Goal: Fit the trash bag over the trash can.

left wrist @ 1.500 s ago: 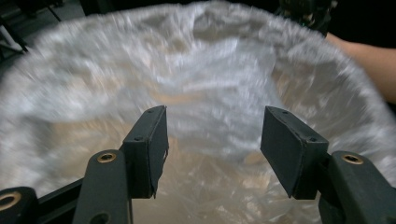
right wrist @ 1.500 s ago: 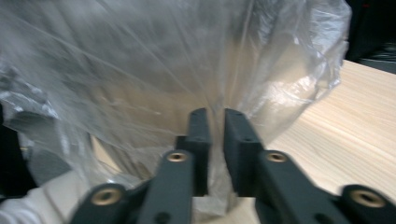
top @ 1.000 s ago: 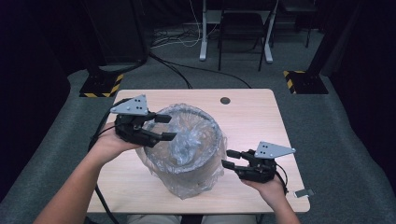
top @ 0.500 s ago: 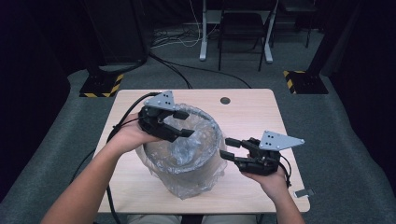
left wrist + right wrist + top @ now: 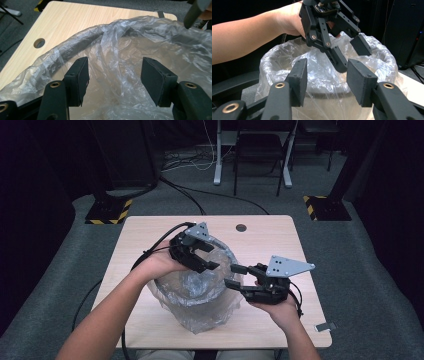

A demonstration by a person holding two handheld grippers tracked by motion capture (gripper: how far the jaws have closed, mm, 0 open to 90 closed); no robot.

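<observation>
A round bin point(image 5: 172, 292) lined with a clear plastic bag point(image 5: 200, 315) stands on the wooden table point(image 5: 280, 240). My left gripper point(image 5: 214, 257) hangs over the bin's far side, open, its jaws pointing down into the opening. In the left gripper view the crumpled bag point(image 5: 125, 45) lies beyond the gripper point(image 5: 113, 80), with no plastic between its pads. My right gripper point(image 5: 231, 275) hovers just right of the rim and points left at it. Its jaws have just been opening and nothing is between them. The right gripper view puts the left gripper point(image 5: 350, 56) above the bag point(image 5: 324, 75).
A round hole point(image 5: 241, 227) pierces the table's far edge. A small grey clip point(image 5: 325, 326) lies at the near right corner. The left gripper's cable point(image 5: 155, 245) loops over the table's left side. Desk legs and striped floor bases stand beyond the table.
My left gripper has moved right, from the bin's left rim to over its opening. My right gripper has risen beside the bin and its jaws have widened.
</observation>
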